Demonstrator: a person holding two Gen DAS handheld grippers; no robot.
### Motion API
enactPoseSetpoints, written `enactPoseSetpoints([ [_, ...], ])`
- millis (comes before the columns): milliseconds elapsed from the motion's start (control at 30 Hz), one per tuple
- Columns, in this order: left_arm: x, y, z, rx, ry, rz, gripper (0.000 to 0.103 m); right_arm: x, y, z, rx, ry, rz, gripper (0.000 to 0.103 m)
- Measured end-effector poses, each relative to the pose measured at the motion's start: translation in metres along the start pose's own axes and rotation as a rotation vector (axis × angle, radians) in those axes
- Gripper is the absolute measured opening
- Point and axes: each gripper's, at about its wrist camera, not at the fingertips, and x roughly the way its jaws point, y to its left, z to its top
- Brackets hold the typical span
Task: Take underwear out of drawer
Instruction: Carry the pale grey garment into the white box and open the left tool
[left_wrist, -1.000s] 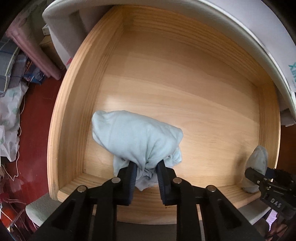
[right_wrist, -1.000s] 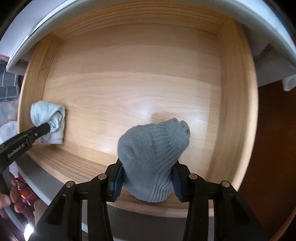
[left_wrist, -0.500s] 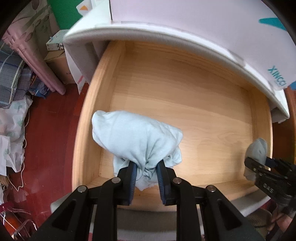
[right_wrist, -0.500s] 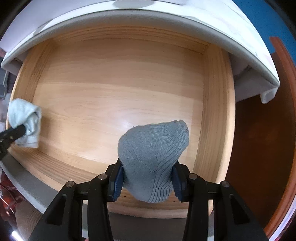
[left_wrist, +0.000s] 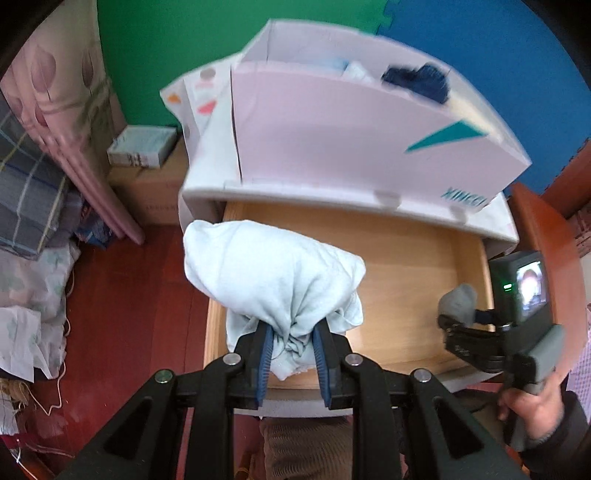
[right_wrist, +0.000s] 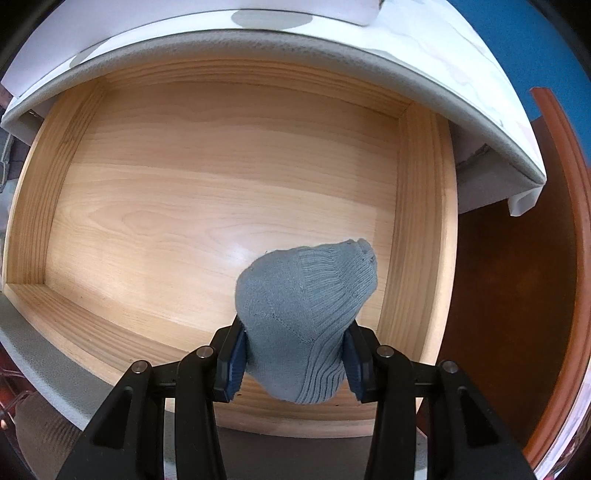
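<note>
The lift-out step is in hand. The left gripper (left_wrist: 290, 356) is clamped tight on a bunched pale blue garment (left_wrist: 273, 273), which is held above the lower left part of the wooden drawer (left_wrist: 413, 266), at the centre of the left wrist frame. In the right wrist frame the right gripper (right_wrist: 295, 363) is closed around a grey ribbed knit piece (right_wrist: 306, 299), seen low and right of centre over the drawer floor (right_wrist: 207, 206); the same gripper is glimpsed at the right edge of the left view, with a hand (left_wrist: 535, 410) on its handle.

Next, it is judged, both bundles must be carried clear of the drawer's front rim and set down somewhere outside it; no landing place is shown.

Much is left uncertain. Whether the grey piece is underwear or a sock cannot be told. The white box (left_wrist: 351, 136) above the drawer is blurred, its contents barely readable. The drawer's back is hidden beneath the white cabinet top (right_wrist: 443, 74).
</note>
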Motion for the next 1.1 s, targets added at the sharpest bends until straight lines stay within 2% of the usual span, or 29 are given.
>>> enactPoseSetpoints([
  [267, -0.067, -0.009, 0.022, 0.034, -0.109, -0.037, 0.020, 0.009, -0.007, -0.004, 0.010, 0.000, 0.017, 0.041],
  [433, -0.108, -0.018, 0.061, 0.057, -0.213, -0.041, 0.020, 0.010, -0.009, -0.004, 0.010, -0.001, 0.022, 0.041],
  [533, -0.113, -0.020, 0.092, 0.055, -0.247, -0.030, 0.020, 0.014, -0.011, -0.004, 0.013, -0.006, 0.021, 0.041],
  [633, -0.108, -0.025, 0.126, 0.059, -0.267, -0.016, 0.020, 0.015, -0.015, -0.004, 0.026, -0.007, 0.031, 0.041],
  [833, -0.065, -0.035, 0.186, 0.068, -0.235, 0.001, 0.020, 0.017, -0.022, -0.002, 0.046, -0.001, 0.053, 0.041],
  [967, -0.021, -0.040, 0.207, 0.079, -0.163, 0.018, 0.021, 0.018, -0.024, -0.001, 0.045, 0.005, 0.057, 0.041],
  [1100, 0.016, -0.035, 0.214, 0.042, -0.104, 0.015, 0.021, 0.022, -0.031, 0.002, 0.062, 0.016, 0.075, 0.041],
])
